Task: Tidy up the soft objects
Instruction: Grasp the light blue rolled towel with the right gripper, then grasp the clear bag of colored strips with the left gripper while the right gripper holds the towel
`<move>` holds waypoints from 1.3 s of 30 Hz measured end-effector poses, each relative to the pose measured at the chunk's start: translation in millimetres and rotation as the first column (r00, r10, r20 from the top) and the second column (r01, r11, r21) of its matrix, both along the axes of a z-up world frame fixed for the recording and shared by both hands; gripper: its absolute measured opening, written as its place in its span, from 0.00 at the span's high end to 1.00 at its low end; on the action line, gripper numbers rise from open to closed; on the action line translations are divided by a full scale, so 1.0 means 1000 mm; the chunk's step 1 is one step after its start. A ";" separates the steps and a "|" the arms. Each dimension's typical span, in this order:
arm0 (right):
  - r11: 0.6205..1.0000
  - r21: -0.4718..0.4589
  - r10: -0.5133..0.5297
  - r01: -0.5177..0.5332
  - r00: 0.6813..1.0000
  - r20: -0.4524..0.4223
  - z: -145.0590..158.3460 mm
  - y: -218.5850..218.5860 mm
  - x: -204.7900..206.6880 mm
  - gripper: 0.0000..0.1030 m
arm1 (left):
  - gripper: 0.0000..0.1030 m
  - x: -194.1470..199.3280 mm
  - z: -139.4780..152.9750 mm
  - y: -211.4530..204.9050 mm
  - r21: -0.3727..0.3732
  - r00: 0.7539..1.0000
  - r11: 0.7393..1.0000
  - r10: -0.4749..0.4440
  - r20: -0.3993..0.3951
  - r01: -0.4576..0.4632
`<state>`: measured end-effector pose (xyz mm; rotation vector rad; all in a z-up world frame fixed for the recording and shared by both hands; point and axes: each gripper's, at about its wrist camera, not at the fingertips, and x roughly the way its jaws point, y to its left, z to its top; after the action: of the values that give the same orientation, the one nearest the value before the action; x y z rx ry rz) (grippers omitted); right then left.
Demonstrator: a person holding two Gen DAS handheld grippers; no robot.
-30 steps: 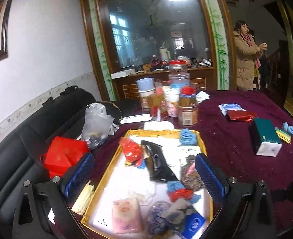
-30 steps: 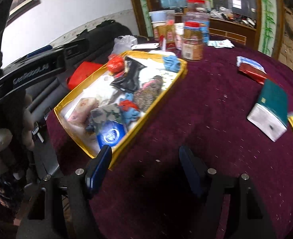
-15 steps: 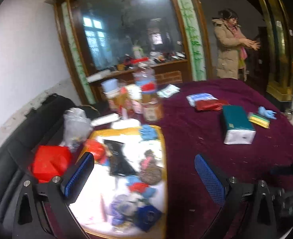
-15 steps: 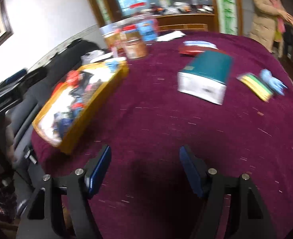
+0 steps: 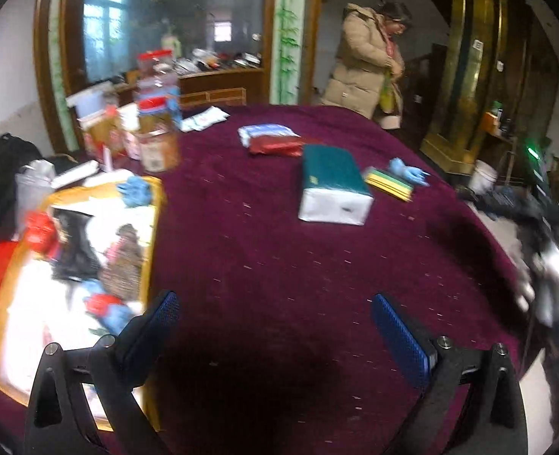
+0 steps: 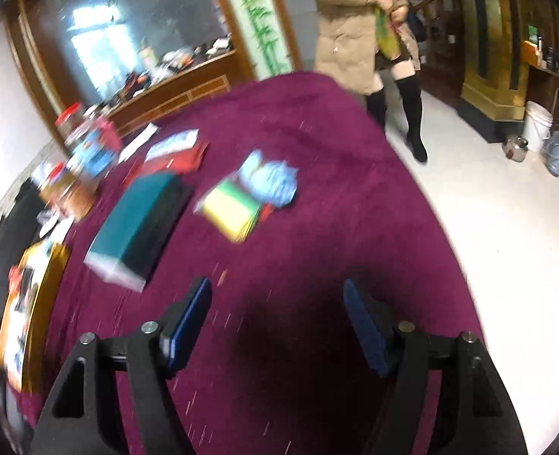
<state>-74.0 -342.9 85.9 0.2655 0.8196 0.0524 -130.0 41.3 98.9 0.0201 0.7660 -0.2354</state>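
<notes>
Presently both grippers hover empty over the plum tablecloth point(image 5: 279, 250): left gripper point(image 5: 275, 326) spread wide, right gripper point(image 6: 277, 314) having just opened further, likely readying to collect loose items. Crumpled blue gloves point(image 6: 270, 182) touch flat yellow sponges point(image 6: 230, 208) beside a boxy tissue pack point(image 6: 139, 227); the gold tray point(image 5: 154, 235) holds other soft things.
</notes>
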 end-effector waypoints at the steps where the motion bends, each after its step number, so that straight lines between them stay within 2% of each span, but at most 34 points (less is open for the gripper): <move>1: 1.000 -0.003 -0.012 0.012 1.000 0.010 0.002 -0.004 0.013 0.24 | 0.01 -0.001 -0.002 -0.002 -0.004 1.000 1.000 -0.008 -0.008 0.008; 5: 0.999 -0.026 -0.035 0.035 0.999 0.016 0.005 -0.011 0.072 0.24 | 0.01 -0.005 -0.007 -0.011 0.004 0.999 0.999 -0.031 -0.033 0.032; 11: 0.998 0.049 0.036 -0.032 0.996 -0.085 -0.017 0.003 0.152 0.25 | 0.01 -0.006 -0.013 -0.011 0.001 0.997 1.000 -0.027 -0.066 0.028; 12: 0.999 0.032 0.038 -0.035 0.993 -0.109 -0.025 0.008 0.161 0.31 | 0.01 -0.005 -0.013 -0.009 -0.002 0.997 1.000 -0.025 -0.068 0.025; 13: 0.999 0.014 0.039 -0.038 0.991 -0.125 -0.031 0.011 0.166 0.58 | 0.01 -0.005 -0.013 -0.009 -0.007 0.997 1.000 -0.025 -0.069 0.025; 15: 0.997 0.025 0.070 -0.066 0.983 -0.172 -0.043 0.018 0.170 0.70 | 0.01 -0.004 -0.014 -0.008 -0.018 0.997 1.000 -0.025 -0.068 0.023; 16: 0.995 0.053 0.097 -0.089 0.983 -0.154 -0.042 0.022 0.164 0.77 | 0.01 -0.003 -0.015 -0.007 -0.024 0.997 0.999 -0.024 -0.069 0.023; 18: 0.985 0.087 0.164 -0.151 0.972 -0.166 -0.042 0.032 0.154 0.78 | 0.01 0.000 -0.017 -0.007 -0.040 0.997 0.999 -0.026 -0.079 0.023; 20: 0.966 0.063 0.257 -0.250 0.950 -0.177 -0.041 0.051 0.133 0.78 | 0.01 0.002 -0.020 -0.008 -0.059 0.995 0.998 -0.035 -0.090 0.030; 22: 0.934 0.063 0.357 -0.352 0.914 -0.193 -0.041 0.070 0.109 0.78 | 0.01 0.001 -0.021 -0.010 -0.072 0.994 0.996 -0.050 -0.094 0.043; 23: 0.911 0.071 0.413 -0.407 0.888 -0.202 -0.041 0.078 0.095 0.78 | 0.01 0.001 -0.021 -0.011 -0.074 0.994 0.996 -0.058 -0.093 0.051; 25: 0.839 0.103 0.543 -0.534 0.812 -0.215 -0.041 0.095 0.058 0.78 | 0.01 0.000 -0.020 -0.014 -0.077 0.993 0.994 -0.078 -0.087 0.071; 27: 0.803 0.099 0.594 -0.587 0.778 -0.205 -0.038 0.099 0.028 0.78 | 0.01 0.000 -0.018 -0.021 -0.084 0.991 0.992 -0.106 -0.086 0.099; 29: 0.813 0.119 0.582 -0.570 0.793 -0.179 -0.034 0.087 0.010 0.78 | 0.01 0.002 -0.018 -0.031 -0.082 0.988 0.989 -0.132 -0.085 0.125; 33: 0.900 0.184 0.419 -0.396 0.902 -0.107 -0.032 0.034 -0.002 0.78 | 0.01 0.019 -0.023 -0.065 -0.075 0.979 0.982 -0.180 -0.097 0.174; 36: 0.922 0.236 0.340 -0.306 0.933 -0.116 -0.041 0.010 0.000 0.77 | 0.01 0.039 -0.032 -0.091 -0.085 0.971 0.978 -0.199 -0.134 0.189; 38: 0.938 0.217 0.303 -0.269 0.942 -0.142 -0.047 0.005 -0.001 0.62 | 0.01 0.057 -0.039 -0.111 -0.071 0.967 0.978 -0.203 -0.156 0.194; 39: 0.945 0.206 0.288 -0.254 0.946 -0.152 -0.048 0.004 -0.002 0.58 | 0.01 0.063 -0.042 -0.119 -0.059 0.966 0.979 -0.201 -0.164 0.194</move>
<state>-76.4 -338.6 37.9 0.3327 1.0302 0.3703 -67.0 -77.9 57.2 0.0372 0.9289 -0.4478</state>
